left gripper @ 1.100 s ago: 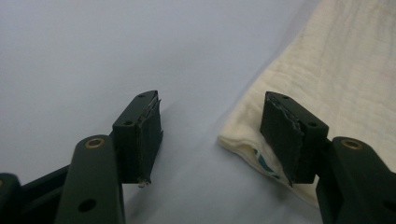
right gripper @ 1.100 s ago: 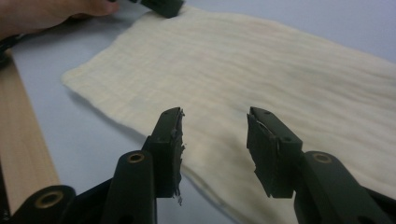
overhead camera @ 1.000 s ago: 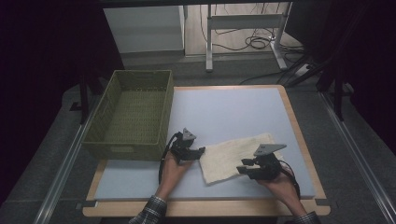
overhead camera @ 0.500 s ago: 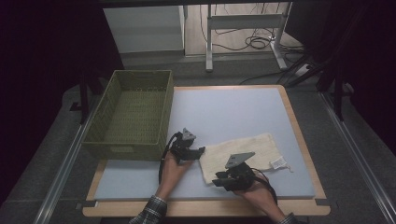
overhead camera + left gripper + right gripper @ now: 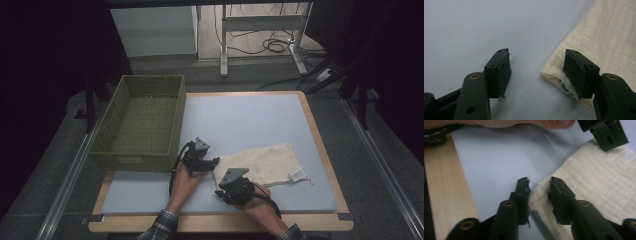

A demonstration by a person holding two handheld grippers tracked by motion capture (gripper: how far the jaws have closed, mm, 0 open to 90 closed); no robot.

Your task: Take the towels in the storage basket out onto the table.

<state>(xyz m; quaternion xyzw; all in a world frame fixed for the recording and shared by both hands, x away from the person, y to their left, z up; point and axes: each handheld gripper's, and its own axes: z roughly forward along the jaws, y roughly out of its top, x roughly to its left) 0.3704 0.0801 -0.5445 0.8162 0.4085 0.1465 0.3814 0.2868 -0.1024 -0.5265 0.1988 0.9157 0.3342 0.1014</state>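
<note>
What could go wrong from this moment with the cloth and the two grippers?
1. The right gripper, whose jaws have just been closing, straddles only the cloth corner edge; it may pinch too little and slip.
2. The left gripper stands open, one jaw on the cloth, the other on the mat; closing might catch one layer only.

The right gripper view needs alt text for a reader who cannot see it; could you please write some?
The right hand-held gripper has its two black jaws narrowly parted around the corner of a cream cloth lying on a pale blue mat; they have just been closing. The left hand-held gripper sits at the cloth's far edge, and a wooden table edge runs along the left.
</note>
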